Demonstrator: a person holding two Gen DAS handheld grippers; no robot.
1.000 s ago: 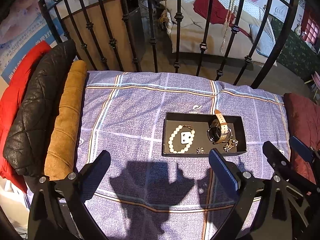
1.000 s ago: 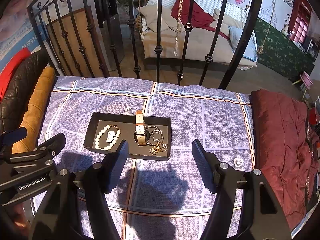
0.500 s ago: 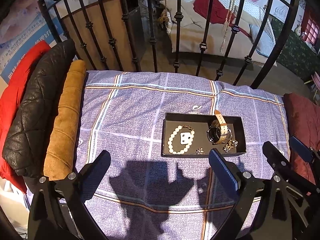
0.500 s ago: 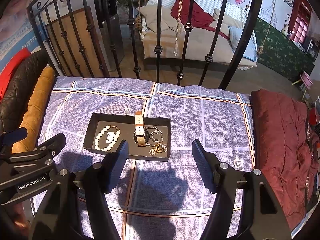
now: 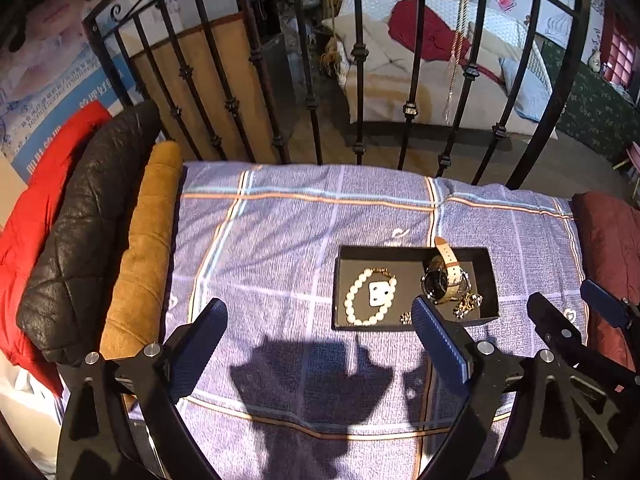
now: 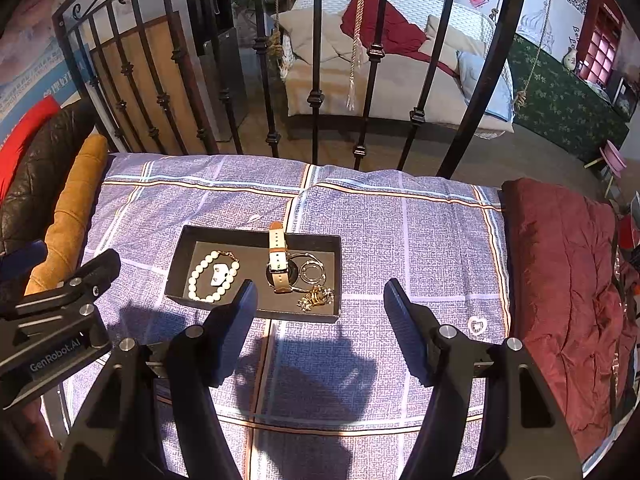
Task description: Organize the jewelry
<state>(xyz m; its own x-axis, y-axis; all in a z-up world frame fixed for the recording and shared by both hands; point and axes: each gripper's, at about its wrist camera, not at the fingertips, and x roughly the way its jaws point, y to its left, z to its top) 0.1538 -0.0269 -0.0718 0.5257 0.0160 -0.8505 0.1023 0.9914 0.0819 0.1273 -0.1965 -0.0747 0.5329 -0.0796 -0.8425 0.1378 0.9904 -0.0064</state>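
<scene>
Jewelry: lies in the black tray on the bed.
Left hand-held gripper: jaws apart, empty, short of the tray.
Right hand-held gripper: jaws apart, empty.
Watch: probably light, stiff case, flexible strap; grip across the strap.
Watch axis: strap runs away from the grippers, far end resting on the tray's rim.
Pearl bracelet: limp, slippery; pinch one side of the loop.
</scene>
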